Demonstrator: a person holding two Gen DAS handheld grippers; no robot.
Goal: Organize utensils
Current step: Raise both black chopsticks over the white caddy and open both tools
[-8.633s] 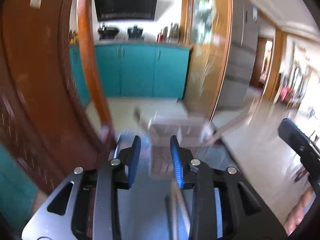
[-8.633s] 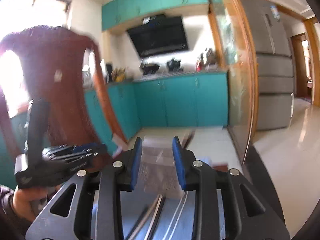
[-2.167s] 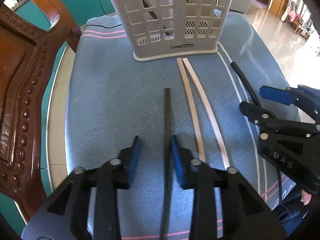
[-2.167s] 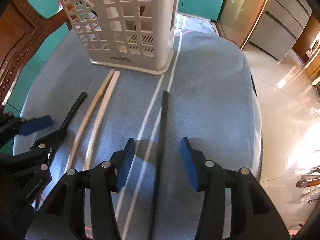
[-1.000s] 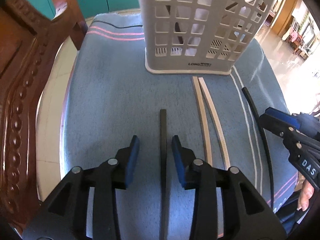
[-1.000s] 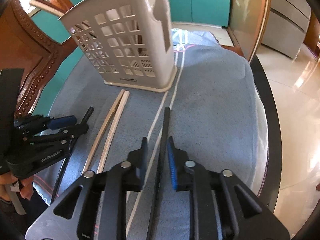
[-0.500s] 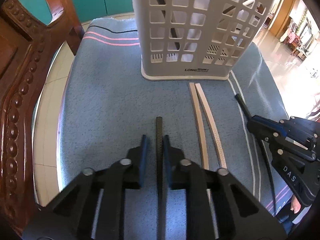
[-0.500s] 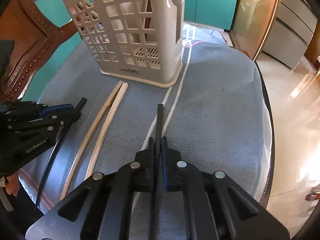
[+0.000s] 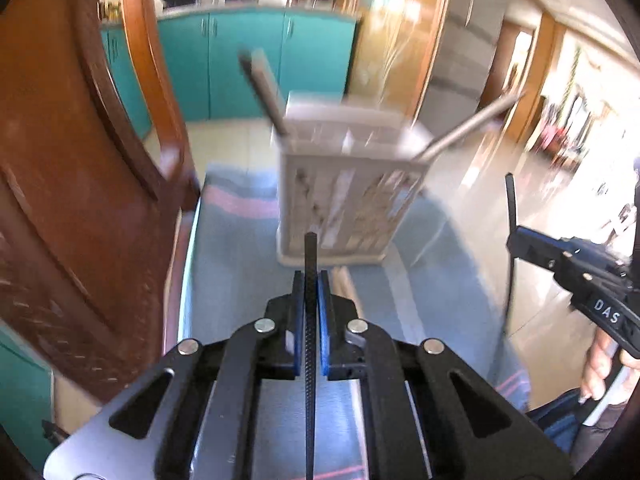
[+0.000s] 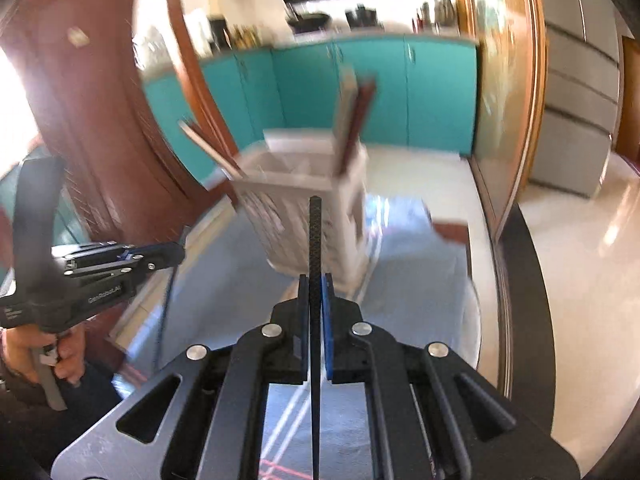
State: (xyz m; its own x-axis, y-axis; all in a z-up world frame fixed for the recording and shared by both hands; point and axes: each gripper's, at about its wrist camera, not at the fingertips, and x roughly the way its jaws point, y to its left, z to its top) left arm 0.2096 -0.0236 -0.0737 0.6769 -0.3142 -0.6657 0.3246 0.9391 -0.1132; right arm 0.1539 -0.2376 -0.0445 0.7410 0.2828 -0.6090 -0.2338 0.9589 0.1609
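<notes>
My left gripper [image 9: 311,280] is shut on a black chopstick [image 9: 310,264] and holds it lifted above the blue cloth, pointing at the white slotted utensil basket [image 9: 344,200]. My right gripper [image 10: 316,284] is shut on a second black chopstick [image 10: 315,240], also lifted, in front of the basket [image 10: 304,216]. Several sticks stand tilted in the basket. The right gripper shows at the right of the left wrist view [image 9: 516,240] with its chopstick [image 9: 510,204] upright. A pale chopstick [image 9: 346,284] lies on the cloth just past my left fingers. Both views are motion-blurred.
The blue cloth [image 9: 240,264] covers a round table with a dark rim [image 10: 524,280]. A carved wooden chair back [image 9: 80,160] rises at the left. Teal kitchen cabinets [image 10: 360,88] and a tiled floor lie behind.
Both grippers have closed on their black chopsticks and lifted them off the cloth, tilting up from a downward view to a level one facing the basket.
</notes>
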